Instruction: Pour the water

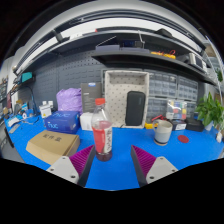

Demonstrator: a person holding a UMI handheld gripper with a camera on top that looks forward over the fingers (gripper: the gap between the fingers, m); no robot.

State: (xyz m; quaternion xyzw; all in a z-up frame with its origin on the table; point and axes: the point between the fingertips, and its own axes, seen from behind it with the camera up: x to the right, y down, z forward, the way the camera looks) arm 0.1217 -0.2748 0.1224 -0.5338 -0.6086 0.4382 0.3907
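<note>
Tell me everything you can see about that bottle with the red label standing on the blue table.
The bottle is clear plastic by its look, with a white cap on top and a red label wrapped around its middle. It stands upright on the blue table, just ahead of the gripper and nearer its left finger. The fingers are open and do not touch it. A cardboard box lies beside it. How much liquid it holds cannot be told.

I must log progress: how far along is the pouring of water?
Nothing looks done: the bottle stands upright on the blue table. In hand: the open gripper approaches it, fingers not touching. Left: grasp it, carry it to the cup, pour.
</note>
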